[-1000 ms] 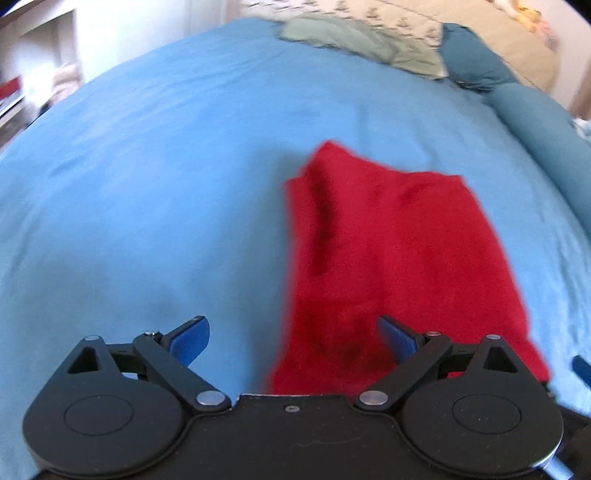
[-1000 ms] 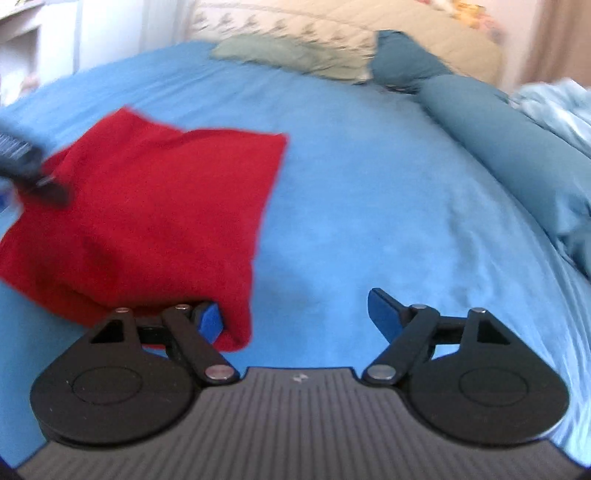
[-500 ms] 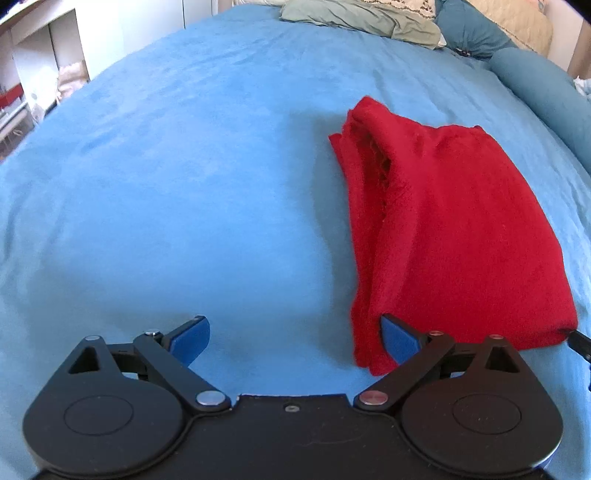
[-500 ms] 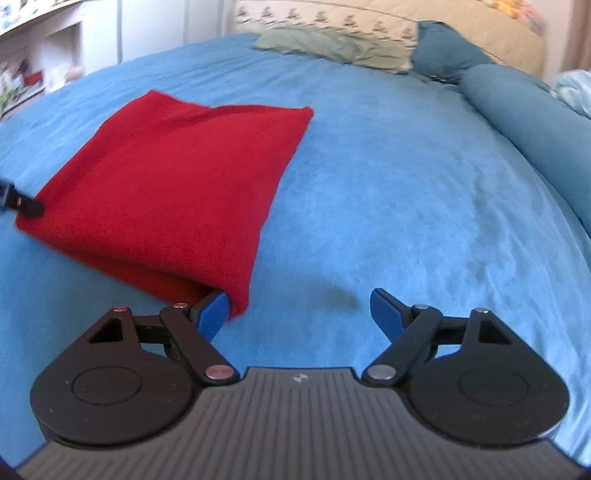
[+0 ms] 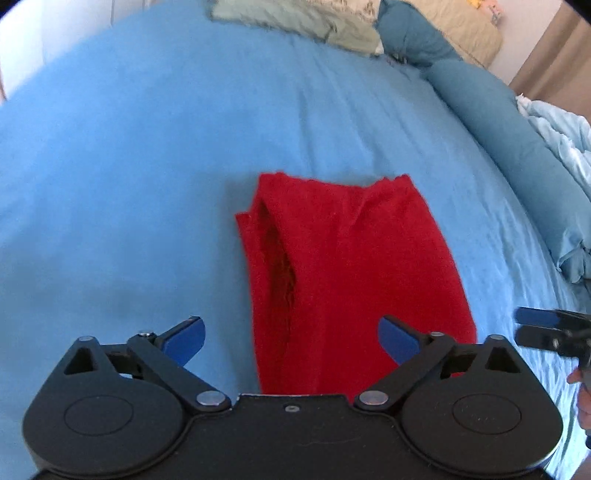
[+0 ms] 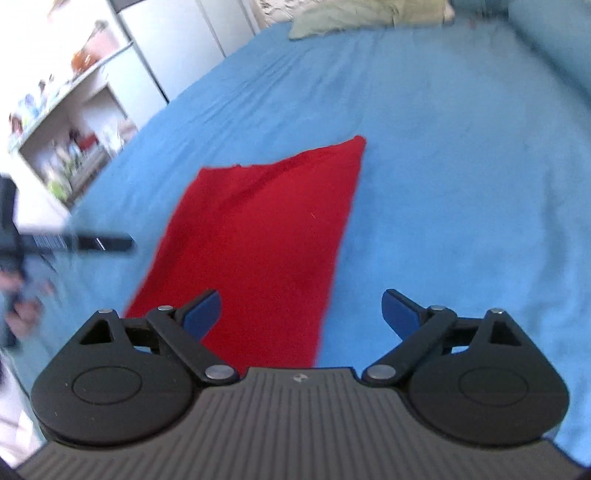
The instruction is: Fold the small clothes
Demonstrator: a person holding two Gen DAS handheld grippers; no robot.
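Observation:
A red folded cloth point(image 5: 354, 266) lies flat on the blue bed sheet point(image 5: 129, 184); its left edge gapes open between layers. It also shows in the right wrist view point(image 6: 266, 236). My left gripper point(image 5: 291, 338) is open and empty, held above the cloth's near end. My right gripper point(image 6: 301, 312) is open and empty, above the cloth's near right edge. The right gripper's fingers point(image 5: 535, 326) show at the right edge of the left wrist view. The left gripper point(image 6: 92, 243) shows blurred at the left of the right wrist view.
Pillows point(image 5: 295, 18) and a teal bolster point(image 5: 509, 133) lie at the head and right side of the bed. A light blue crumpled blanket point(image 5: 561, 133) sits at far right. White shelves point(image 6: 74, 122) stand left of the bed.
Both grippers have lifted and pulled back from the cloth. The left one swung right over the cloth's near end and the right one swung left. The cloth lies still.

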